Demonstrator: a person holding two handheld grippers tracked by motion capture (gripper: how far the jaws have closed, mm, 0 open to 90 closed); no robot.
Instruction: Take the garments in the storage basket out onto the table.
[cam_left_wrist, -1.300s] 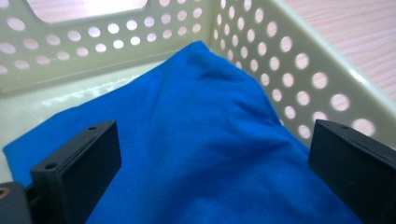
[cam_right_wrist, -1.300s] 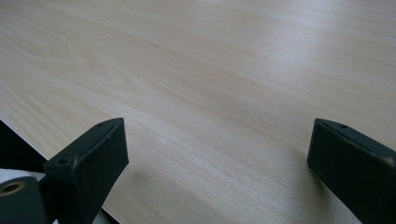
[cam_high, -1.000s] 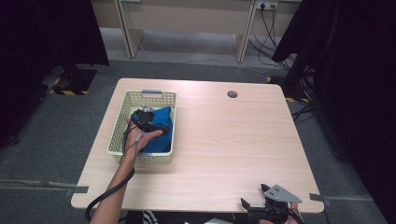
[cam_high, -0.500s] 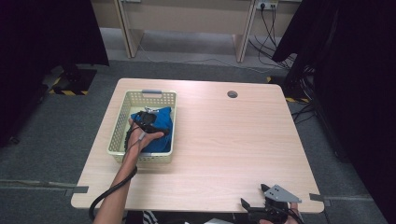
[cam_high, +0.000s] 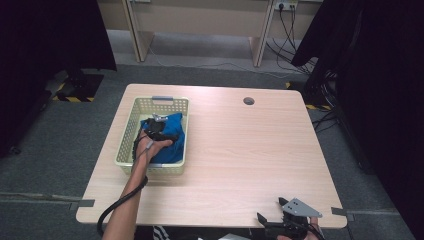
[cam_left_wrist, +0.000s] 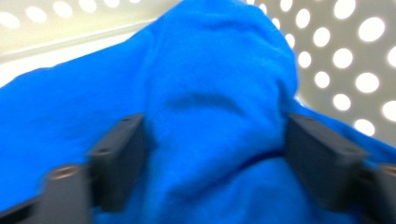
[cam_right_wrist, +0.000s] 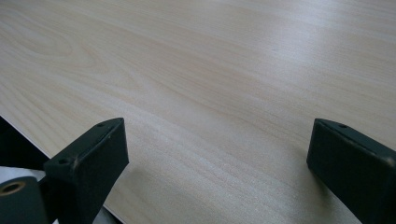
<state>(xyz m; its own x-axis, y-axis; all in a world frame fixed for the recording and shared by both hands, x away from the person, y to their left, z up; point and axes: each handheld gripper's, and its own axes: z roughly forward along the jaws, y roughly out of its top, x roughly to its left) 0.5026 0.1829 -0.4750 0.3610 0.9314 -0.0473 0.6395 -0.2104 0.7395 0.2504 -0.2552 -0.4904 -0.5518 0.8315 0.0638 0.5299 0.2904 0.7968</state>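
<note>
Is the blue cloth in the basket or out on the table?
In: the blue cloth lies bunched inside the basket, perforated walls around it.

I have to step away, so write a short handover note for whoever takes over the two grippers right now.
Left gripper: down in the basket, jaws have just been closing around a raised fold of the blue cloth; fabric sits between them, grip looks close but not firm yet.
Right gripper: open, nothing between the jaws, over bare table at the near right edge.
Things: the cloth lies bunched inside the basket at the table's left.
Done: left gripper has reached the cloth.
Left: probably finish the pinch, then lift the cloth out.
</note>
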